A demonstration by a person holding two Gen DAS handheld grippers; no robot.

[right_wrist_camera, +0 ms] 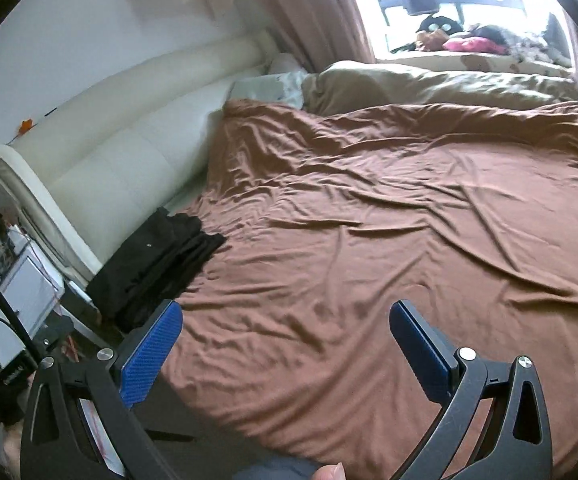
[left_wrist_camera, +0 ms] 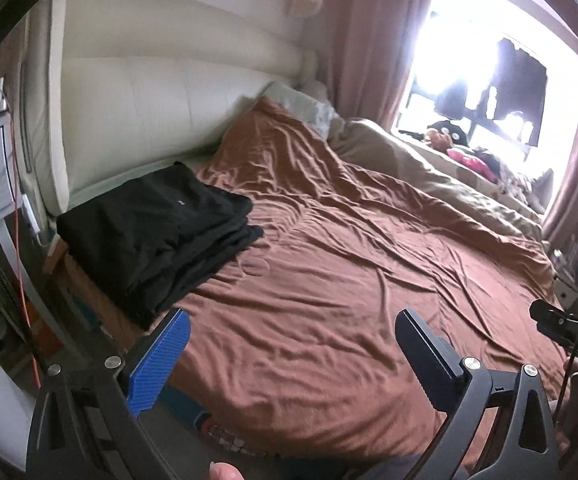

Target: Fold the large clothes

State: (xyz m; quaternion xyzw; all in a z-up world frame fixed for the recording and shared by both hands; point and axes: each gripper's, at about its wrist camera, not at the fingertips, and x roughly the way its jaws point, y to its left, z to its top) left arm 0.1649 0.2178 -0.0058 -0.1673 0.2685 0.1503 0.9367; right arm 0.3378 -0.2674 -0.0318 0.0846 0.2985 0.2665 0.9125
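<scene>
My left gripper and right gripper, jaws spread and empty, hang above the brown bedspread; folded black clothes sit stacked at the bed corner, leaving folding room.

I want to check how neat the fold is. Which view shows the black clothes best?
The left wrist view: the black clothes lie close and large, with stacked folded edges visible on the brown bedspread. The right wrist view shows the same pile smaller, farther off, near the headboard.
</scene>
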